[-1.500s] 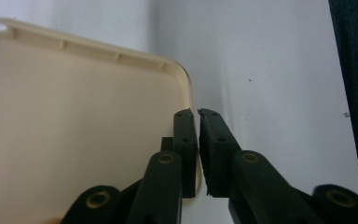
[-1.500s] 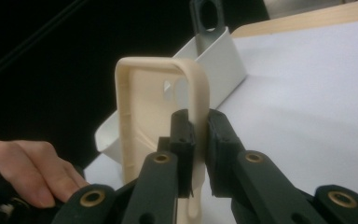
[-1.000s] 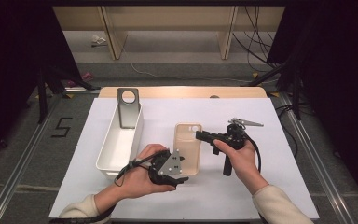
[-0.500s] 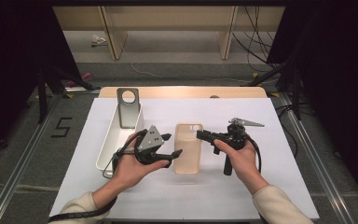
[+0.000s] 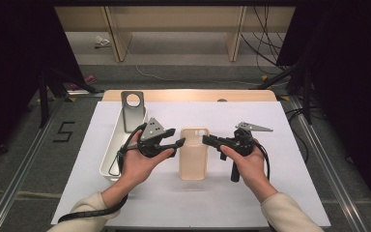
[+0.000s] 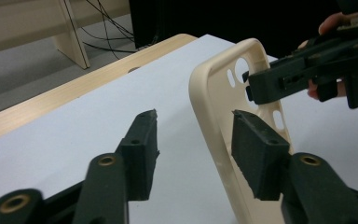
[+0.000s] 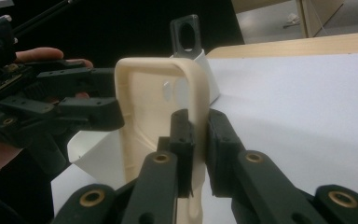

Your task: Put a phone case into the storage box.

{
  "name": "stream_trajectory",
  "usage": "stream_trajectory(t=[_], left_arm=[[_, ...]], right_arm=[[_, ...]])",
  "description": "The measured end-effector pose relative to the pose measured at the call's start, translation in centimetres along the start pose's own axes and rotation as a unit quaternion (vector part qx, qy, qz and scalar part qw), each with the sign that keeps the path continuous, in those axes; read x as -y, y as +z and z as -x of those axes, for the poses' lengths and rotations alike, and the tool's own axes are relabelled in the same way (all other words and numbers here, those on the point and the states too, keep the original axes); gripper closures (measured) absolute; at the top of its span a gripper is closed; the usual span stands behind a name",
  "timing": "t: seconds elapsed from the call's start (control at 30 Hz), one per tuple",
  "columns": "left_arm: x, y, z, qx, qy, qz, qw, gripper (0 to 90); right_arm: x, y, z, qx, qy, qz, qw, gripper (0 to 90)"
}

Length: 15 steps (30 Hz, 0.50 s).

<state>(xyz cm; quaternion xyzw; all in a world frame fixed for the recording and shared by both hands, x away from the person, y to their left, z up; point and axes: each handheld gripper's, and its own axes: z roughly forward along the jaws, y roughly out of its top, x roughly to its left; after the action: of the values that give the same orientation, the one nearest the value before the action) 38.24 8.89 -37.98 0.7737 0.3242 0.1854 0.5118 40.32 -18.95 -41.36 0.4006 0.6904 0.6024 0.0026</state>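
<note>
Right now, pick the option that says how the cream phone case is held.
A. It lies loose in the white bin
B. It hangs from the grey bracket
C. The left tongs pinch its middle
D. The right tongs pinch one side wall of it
D: in the right gripper view the right tongs are shut on the side wall of the phone case.

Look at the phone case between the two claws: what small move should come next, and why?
Probably close the left claw on the near edge of the case. The right claw already pinches the case's far rim, while the left claw's jaws have just been closing; they straddle the case's long edge but are not yet pressing on it. A second grip would steady the case.
</note>
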Motion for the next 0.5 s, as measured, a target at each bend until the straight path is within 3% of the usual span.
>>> stream_trajectory(t=[0.4, 0.5], left_arm=[[-0.08, 0.71, 0.19, 0.011, -0.027, -0.004, 0.9996, 74.8], [-0.02, 0.65, 0.05, 0.013, -0.043, 0.000, 0.9990, 77.7]], right_arm=[[0.01, 0.05, -0.33, 0.009, -0.015, 0.002, 0.9998, 82.7], [0.05, 0.10, -0.38, 0.013, -0.022, 0.003, 0.9997, 82.7]])
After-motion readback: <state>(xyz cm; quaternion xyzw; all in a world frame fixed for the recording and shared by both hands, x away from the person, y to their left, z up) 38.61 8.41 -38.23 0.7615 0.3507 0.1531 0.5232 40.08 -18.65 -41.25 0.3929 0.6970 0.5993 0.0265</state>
